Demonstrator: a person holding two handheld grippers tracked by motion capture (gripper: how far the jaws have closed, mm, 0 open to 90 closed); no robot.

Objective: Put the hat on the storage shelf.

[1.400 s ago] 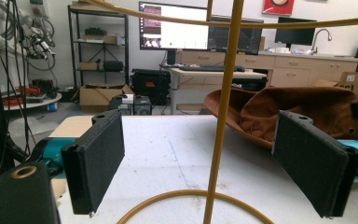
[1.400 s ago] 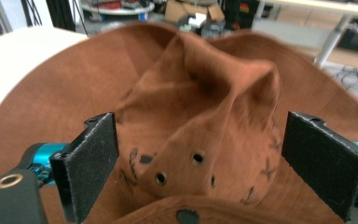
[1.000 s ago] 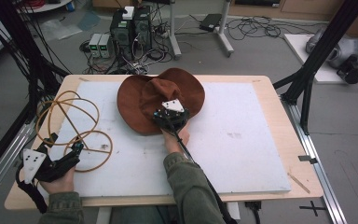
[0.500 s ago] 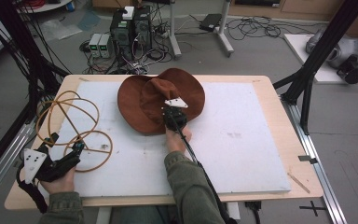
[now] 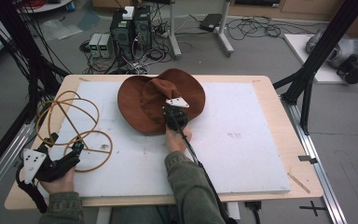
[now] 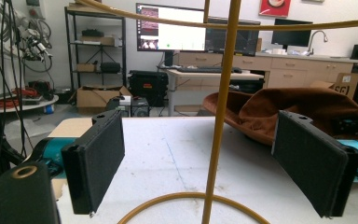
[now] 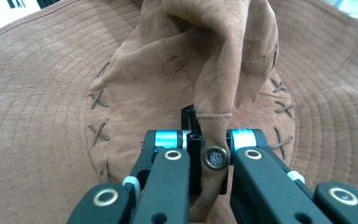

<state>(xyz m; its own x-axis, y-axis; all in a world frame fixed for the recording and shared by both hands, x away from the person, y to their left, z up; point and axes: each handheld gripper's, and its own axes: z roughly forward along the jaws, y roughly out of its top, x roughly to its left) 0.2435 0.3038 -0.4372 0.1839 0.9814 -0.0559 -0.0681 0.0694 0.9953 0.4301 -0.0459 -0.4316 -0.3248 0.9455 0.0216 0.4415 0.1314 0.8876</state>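
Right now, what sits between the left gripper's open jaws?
In the left gripper view, an upright strand of the yellow wire frame stands between the open jaws of the left gripper, touching neither. White board lies beneath.

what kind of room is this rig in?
Most likely a robotics lab or workshop, not a home. The table stands in a black metal frame, computers and loose cables sit on the floor behind it, and monitors stand on a desk at the back.

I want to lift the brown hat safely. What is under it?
The brown hat lies on the white board; the right tongs pinch its crown. Anything beneath it is covered.
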